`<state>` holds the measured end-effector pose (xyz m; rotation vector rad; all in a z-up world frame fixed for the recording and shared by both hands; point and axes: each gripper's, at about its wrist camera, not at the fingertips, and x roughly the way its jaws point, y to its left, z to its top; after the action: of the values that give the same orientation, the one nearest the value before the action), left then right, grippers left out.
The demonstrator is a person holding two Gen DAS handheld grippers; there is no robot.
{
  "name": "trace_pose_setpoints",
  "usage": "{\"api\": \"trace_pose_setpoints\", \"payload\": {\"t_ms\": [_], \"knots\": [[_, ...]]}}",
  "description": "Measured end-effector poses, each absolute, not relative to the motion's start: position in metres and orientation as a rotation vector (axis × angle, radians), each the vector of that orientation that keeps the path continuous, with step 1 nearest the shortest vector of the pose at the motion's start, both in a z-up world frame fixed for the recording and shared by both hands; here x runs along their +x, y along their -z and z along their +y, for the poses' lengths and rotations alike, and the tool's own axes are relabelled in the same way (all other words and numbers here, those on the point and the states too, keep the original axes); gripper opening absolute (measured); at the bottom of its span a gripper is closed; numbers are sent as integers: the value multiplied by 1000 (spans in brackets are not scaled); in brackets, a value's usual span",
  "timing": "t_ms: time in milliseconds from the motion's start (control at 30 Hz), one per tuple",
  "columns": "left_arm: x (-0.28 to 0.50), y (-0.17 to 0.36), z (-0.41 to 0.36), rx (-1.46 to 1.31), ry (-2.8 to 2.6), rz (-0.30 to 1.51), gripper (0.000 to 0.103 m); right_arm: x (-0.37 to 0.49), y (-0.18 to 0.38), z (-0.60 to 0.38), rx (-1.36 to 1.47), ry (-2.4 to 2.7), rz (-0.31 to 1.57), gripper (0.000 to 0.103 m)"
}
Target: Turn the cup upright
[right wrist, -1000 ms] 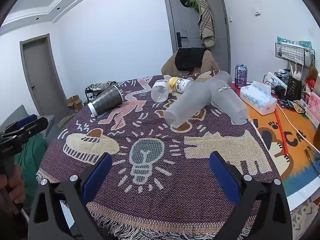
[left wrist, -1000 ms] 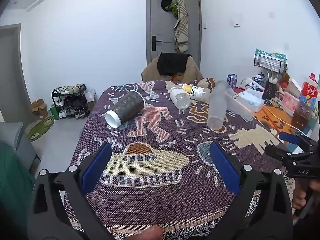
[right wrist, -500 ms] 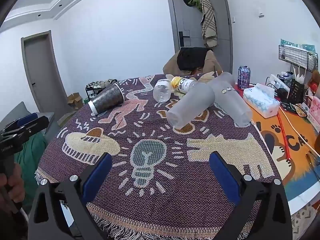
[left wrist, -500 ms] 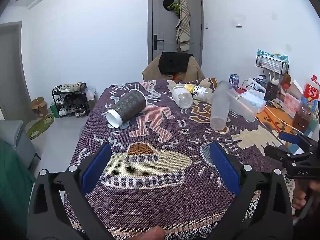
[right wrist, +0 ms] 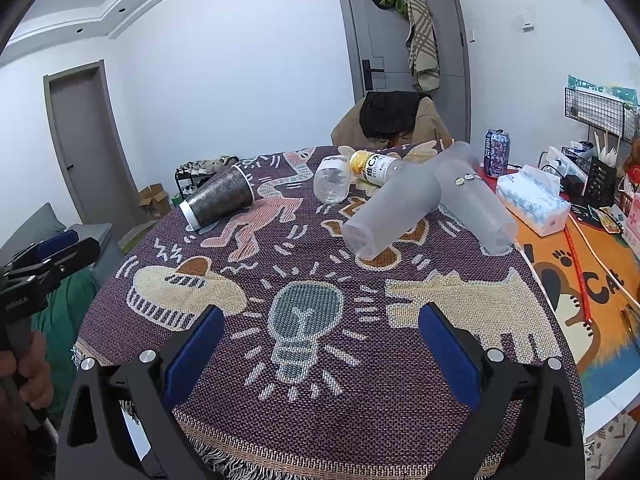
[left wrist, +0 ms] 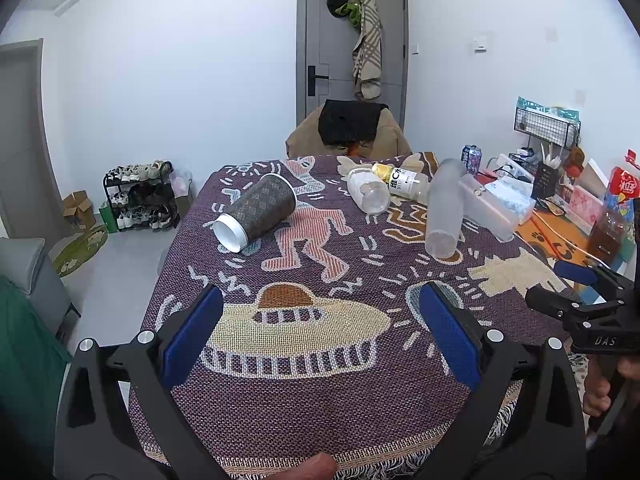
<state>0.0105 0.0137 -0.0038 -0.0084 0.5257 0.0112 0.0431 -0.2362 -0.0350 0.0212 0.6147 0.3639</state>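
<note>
A dark patterned paper cup (left wrist: 256,217) with a white rim lies on its side at the far left of the patterned tablecloth; it also shows in the right wrist view (right wrist: 218,201). Two frosted plastic cups (right wrist: 394,216) lie tipped against each other at the far right, also in the left wrist view (left wrist: 444,210). My left gripper (left wrist: 320,334) is open and empty above the near edge of the cloth. My right gripper (right wrist: 320,348) is open and empty above the light-bulb pattern. All cups are well ahead of both grippers.
Two clear bottles (left wrist: 384,190) lie at the back of the table. A tissue box (right wrist: 534,204), a can (right wrist: 496,152) and desk clutter stand at the right. A chair (left wrist: 348,128) is behind the table. The tablecloth (right wrist: 304,400) hangs over the near edge.
Both grippers have risen and drawn back slightly; the table objects sit a little lower in view. Nothing on the table moved. Both grippers stay open.
</note>
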Motion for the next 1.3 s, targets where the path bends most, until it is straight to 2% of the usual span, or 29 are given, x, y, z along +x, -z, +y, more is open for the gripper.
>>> {"api": "trace_pose_setpoints", "payload": {"t_ms": [1300], "knots": [[16, 9, 7, -21, 44, 525, 97, 43, 34, -243, 33, -342, 610, 95]]}}
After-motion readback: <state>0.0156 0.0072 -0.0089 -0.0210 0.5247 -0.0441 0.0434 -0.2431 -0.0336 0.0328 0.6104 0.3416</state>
